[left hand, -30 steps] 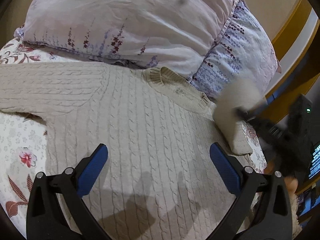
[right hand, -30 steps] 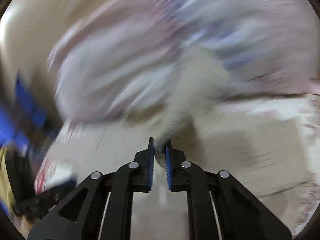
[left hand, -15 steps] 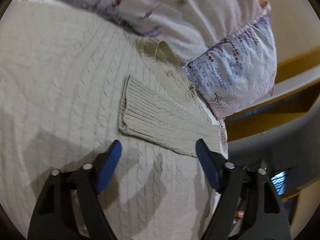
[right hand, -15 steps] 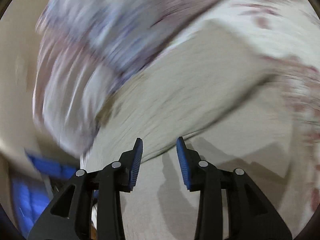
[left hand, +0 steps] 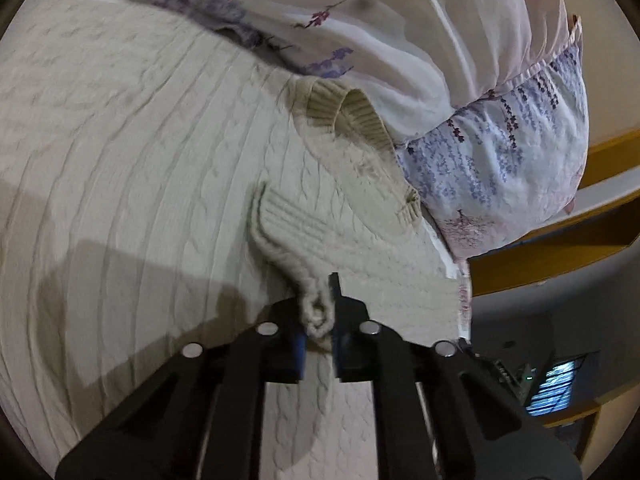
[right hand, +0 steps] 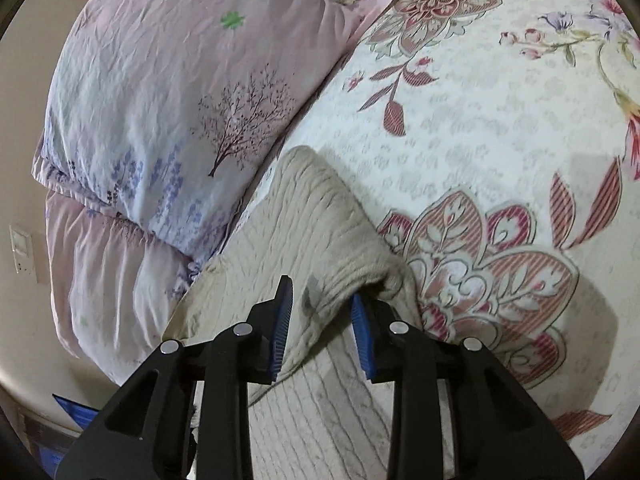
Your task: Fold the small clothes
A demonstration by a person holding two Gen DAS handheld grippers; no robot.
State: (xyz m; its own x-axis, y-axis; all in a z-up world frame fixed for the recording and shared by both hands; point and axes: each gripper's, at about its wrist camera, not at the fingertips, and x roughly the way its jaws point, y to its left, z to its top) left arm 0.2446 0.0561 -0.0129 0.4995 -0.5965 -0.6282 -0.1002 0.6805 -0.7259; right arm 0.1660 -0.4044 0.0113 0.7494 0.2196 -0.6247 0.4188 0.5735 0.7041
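Two claws work one cream cable-knit sweater [left hand: 132,184], which lies spread flat on the bed, its ribbed collar [left hand: 360,120] just against the lavender-print pillow [left hand: 500,168]. The floral bedspread [right hand: 500,128] shows bare beyond the garment in the right wrist view.

Left claw [left hand: 318,320]: its jaws have just been closing and now stand nearly together, pinching a bunched fold of knit from the sleeve [left hand: 316,236] that lies doubled over the sweater body. The fabric is gathered into a small loop between the pads, so the grip is judged firm.

Right claw [right hand: 320,320]: its jaws have just been closing but stand partly apart. The other sleeve [right hand: 320,224], raised into a soft ridge, sits between the pads; the right pad appears to touch the knit, while a gap remains at the left pad. Contact from both sides is not evident, so this claw is judged not yet gripping.

Step in hand: securing both sleeves for the inward fold across the body.

Next move, as judged:
1. Close the right claw fully onto the sleeve ridge.
2. Lift both holds only enough to free the knit from the layer beneath.
3. Carry each sleeve inward and lay it flat.

Caution: loose cable knit stretches and drags the body layer if pulled sideways while low.
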